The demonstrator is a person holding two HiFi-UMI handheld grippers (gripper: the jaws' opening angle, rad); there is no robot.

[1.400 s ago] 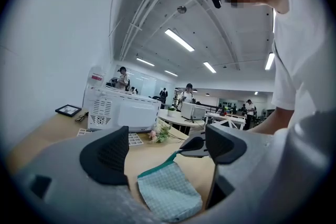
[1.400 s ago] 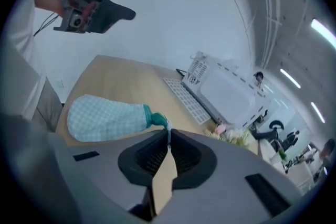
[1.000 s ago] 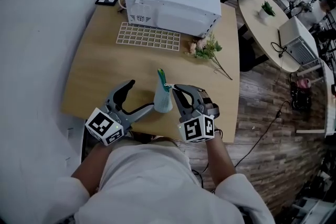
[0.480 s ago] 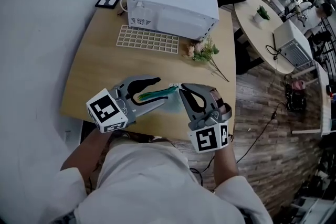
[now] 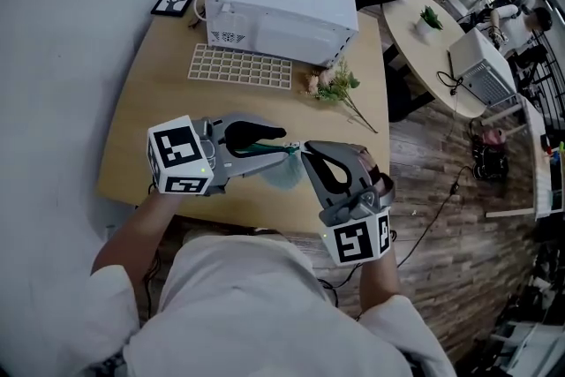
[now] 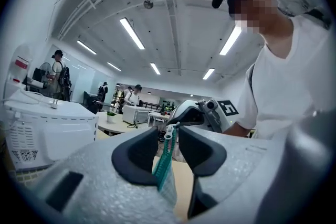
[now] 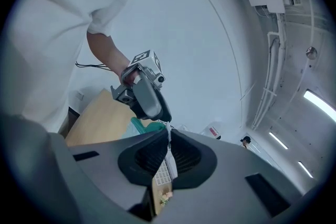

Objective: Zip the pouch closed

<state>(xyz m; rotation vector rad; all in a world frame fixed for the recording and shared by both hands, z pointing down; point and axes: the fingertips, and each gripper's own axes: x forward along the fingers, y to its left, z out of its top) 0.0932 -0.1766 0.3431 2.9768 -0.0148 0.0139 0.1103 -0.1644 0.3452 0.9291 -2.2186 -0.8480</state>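
Head view: steeply down on light wooden table (image 5: 146, 115). 2 gripper views: close behind own jaws, facing each other. All 3 share translucent pouch with teal zip (image 5: 281, 167).

The pouch (image 5: 282, 176) is seen as a small, pale, translucent bag edged along the top with a teal zipper band (image 6: 163, 164). It is held clear of the wooden table (image 5: 159, 101), with the band stretched roughly level and the pale body hanging beneath. Its white zipper pull (image 7: 169, 157) is pinched in the closed jaws of the right gripper (image 7: 169, 139). The band is passed between the jaws of the left gripper (image 6: 167, 132), which have just been closing and are not yet pressed onto it.
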